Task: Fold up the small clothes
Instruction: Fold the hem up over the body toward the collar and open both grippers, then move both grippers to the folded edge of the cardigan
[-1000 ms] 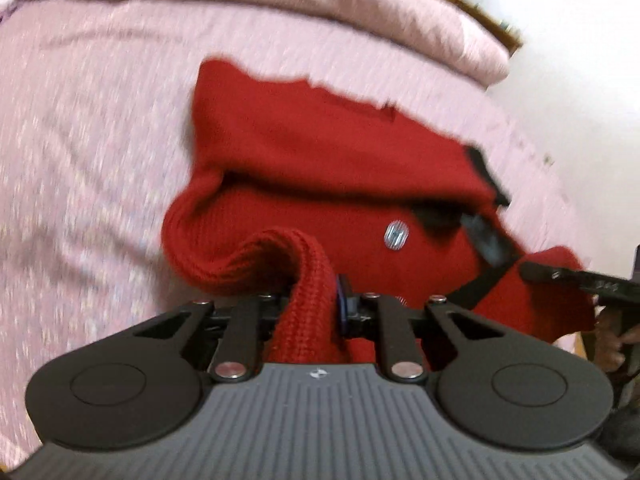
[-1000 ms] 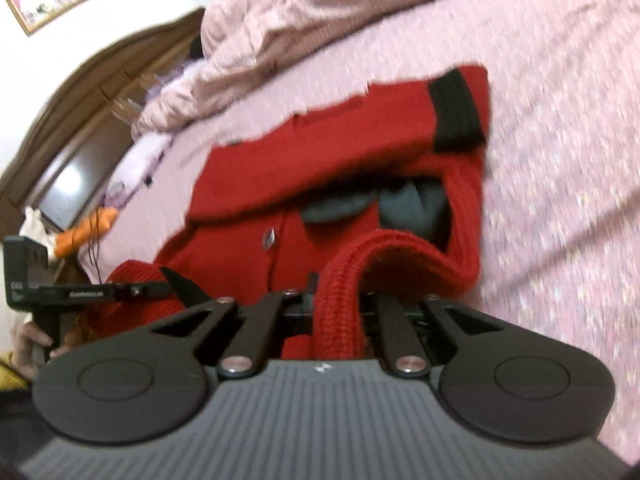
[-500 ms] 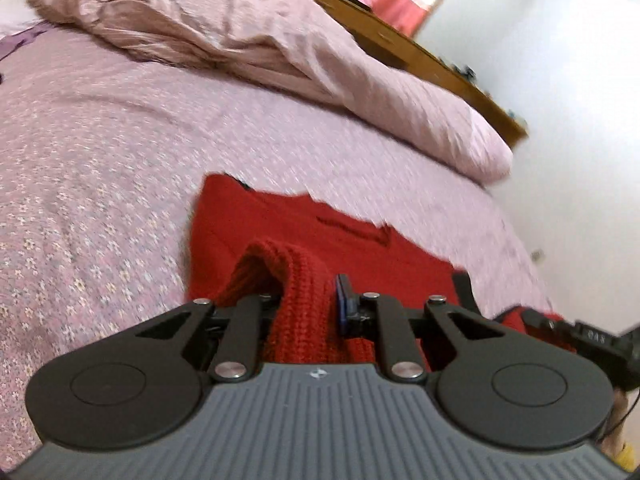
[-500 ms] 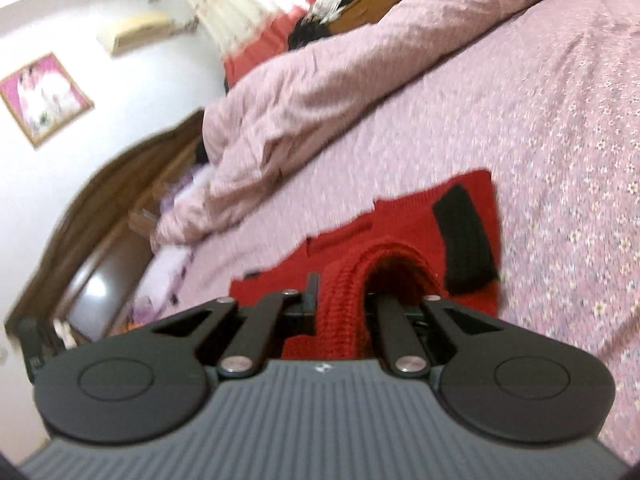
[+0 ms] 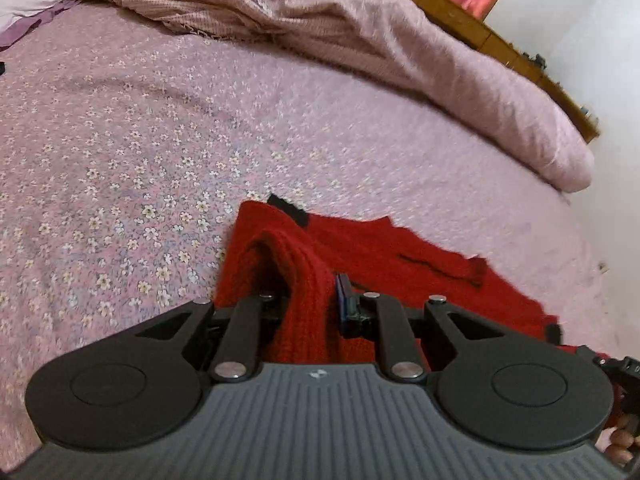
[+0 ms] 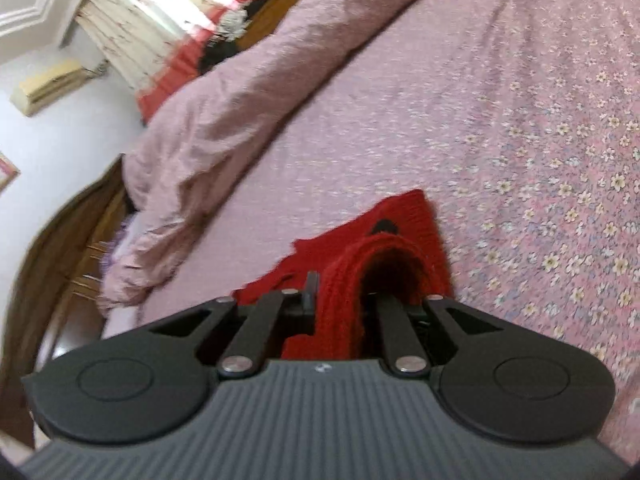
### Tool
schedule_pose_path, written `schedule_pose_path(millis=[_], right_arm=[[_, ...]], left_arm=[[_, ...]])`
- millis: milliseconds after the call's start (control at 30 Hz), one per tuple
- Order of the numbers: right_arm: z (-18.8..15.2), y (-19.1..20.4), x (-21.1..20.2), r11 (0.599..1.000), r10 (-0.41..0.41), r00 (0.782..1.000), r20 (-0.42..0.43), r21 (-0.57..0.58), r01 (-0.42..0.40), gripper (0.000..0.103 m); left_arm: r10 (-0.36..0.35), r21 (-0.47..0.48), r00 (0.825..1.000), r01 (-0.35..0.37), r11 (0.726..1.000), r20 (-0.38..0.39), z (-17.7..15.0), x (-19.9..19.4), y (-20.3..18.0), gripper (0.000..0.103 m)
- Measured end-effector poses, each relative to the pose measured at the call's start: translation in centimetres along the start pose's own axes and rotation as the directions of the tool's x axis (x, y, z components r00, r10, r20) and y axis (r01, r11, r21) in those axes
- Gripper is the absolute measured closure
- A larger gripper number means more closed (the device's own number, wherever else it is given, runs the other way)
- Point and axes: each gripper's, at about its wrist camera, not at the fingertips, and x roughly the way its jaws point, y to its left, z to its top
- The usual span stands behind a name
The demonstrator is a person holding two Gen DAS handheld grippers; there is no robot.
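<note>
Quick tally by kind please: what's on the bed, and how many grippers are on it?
Red sweater: 1
Duvet: 1
Grippers gripping the sweater: 2, left and right
Total: 4

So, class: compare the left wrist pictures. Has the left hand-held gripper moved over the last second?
Yes. The left hand-held gripper, shut on the red sweater, has tilted up and forward: the bunched pink duvet now fills the top of its view.
</note>
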Motion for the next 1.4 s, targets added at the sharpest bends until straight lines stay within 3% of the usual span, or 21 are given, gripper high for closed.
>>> schedule_pose_path(millis=[167, 267, 333, 400, 467, 533, 700, 1000, 1233, 1400], right_arm=[[-0.2, -0.7, 2.1, 0.996, -0.077, 0.996, -0.036, -0.038, 0.076, 0.088], [-0.7, -0.8, 2.4, 0.994, -0.077, 0.997, -0.029, -0.079, 0.074, 0.087], [-0.8, -0.7, 2.1, 0.992, -0.077, 0.997, -0.029, -0.103, 0.074, 0.085], [-0.7, -0.6, 1.5, 0.989, -0.083, 0.996, -0.027, -0.123, 0.079, 0.076], [-0.7, -0.1, 0.6, 0.985, -0.092, 0.996, -0.007, -0.147, 0.09, 0.057], [-0.9, 0.3, -0.6, 0.98, -0.102, 0.994, 0.027, -0.167, 0.105, 0.048], [-1.1, 1.1, -3.0, 0.975, -0.103, 0.992, 0.068, -0.189, 0.114, 0.048], [-3.4, 1.3, -6.2, 0.985, -0.107, 0.992, 0.062, -0.128, 0.114, 0.048], [-5.7, 1.3, -7.3, 0.992, -0.079, 0.996, 0.033, -0.093, 0.082, 0.048], [-7.3, 1.5, -6.2, 0.994, -0.056, 0.998, -0.028, -0.093, 0.053, 0.048]], left_arm=[[-0.016, 0.056, 1.0, 0.016, 0.998, -0.006, -0.5, 1.0, 0.7, 0.08], [-0.035, 0.073, 0.999, 0.037, 0.997, -0.026, -0.3, 0.2, 1.1, 0.075], [-0.045, 0.079, 0.999, 0.047, 0.996, -0.025, -0.3, -1.0, 1.2, 0.066], [-0.041, 0.086, 0.999, 0.041, 0.995, -0.003, -0.1, -2.3, 1.1, 0.038], [0.001, 0.093, 0.999, -0.005, 0.996, 0.042, 0.1, -3.6, 1.0, 0.022], [0.023, 0.108, 0.997, -0.031, 0.994, 0.078, 0.3, -4.7, 0.9, 0.022], [0.042, 0.097, 0.996, -0.049, 0.994, 0.073, -0.3, -6.0, 0.8, 0.021], [0.044, 0.064, 0.995, -0.05, 0.997, 0.093, -4.8, -9.0, 0.4, 0.021], [-0.007, 0.026, 0.997, 0.005, 1.0, 0.079, -8.5, -10.5, 0.1, 0.021], [-0.042, -0.009, 0.999, 0.042, 0.999, 0.026, -9.9, -8.8, 0.0, 0.021]])
